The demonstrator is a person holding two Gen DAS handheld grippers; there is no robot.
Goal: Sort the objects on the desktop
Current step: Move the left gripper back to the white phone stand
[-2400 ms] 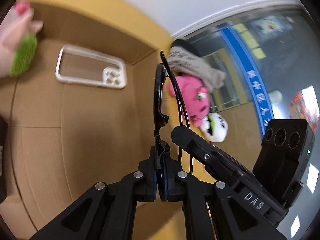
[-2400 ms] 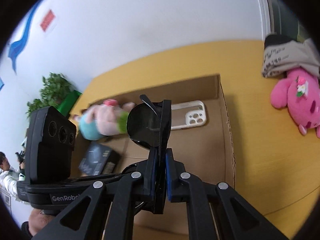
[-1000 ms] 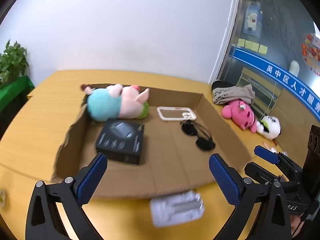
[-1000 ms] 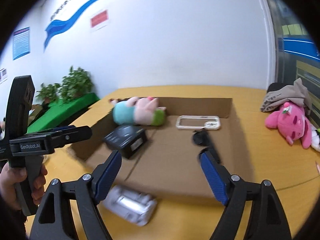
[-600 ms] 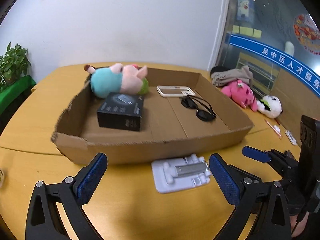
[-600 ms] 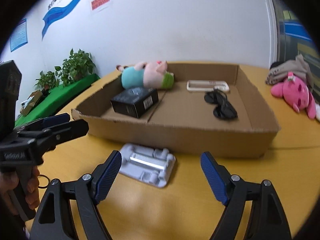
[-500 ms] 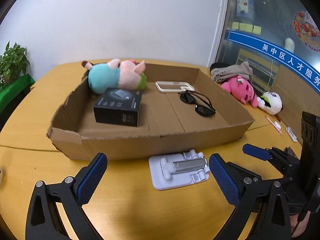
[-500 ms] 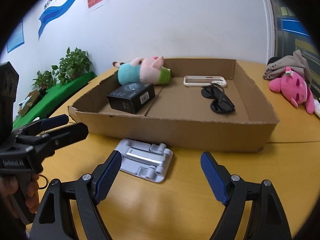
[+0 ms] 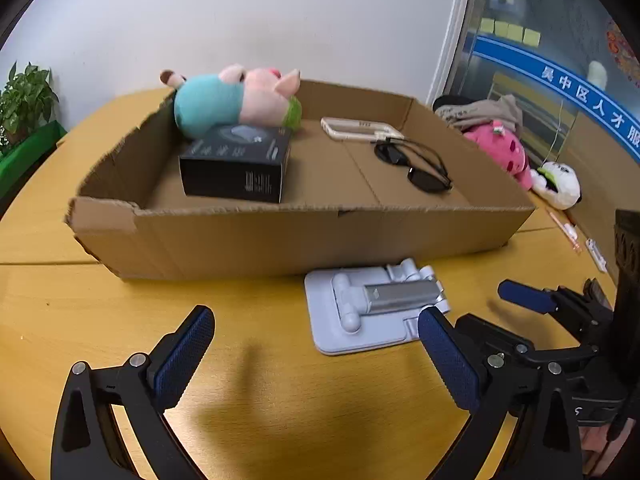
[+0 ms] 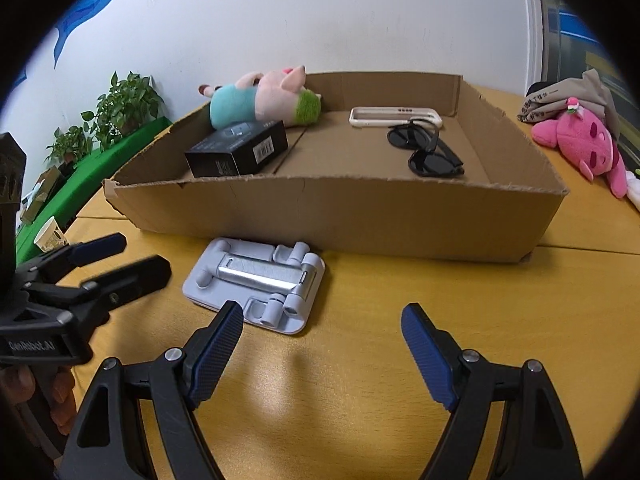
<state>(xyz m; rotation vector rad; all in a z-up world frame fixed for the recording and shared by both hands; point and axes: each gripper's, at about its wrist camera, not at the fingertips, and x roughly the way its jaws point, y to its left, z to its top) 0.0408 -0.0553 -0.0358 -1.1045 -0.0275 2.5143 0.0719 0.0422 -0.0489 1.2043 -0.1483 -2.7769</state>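
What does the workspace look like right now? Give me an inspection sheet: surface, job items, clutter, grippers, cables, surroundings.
Surface: yellow wooden table, seams visible.
Job's things: cardboard tray holds a plush pig, black box, phone case and sunglasses. A folded white phone stand lies flat on the table in front of the tray.
Clutter: pink plush, grey cloth and a white plush right of the tray; paper cup at the left.
Grippers: left gripper open, empty; right gripper open, empty.
Cables: nothing seen.
Surroundings: white wall, potted plants, glass partition.
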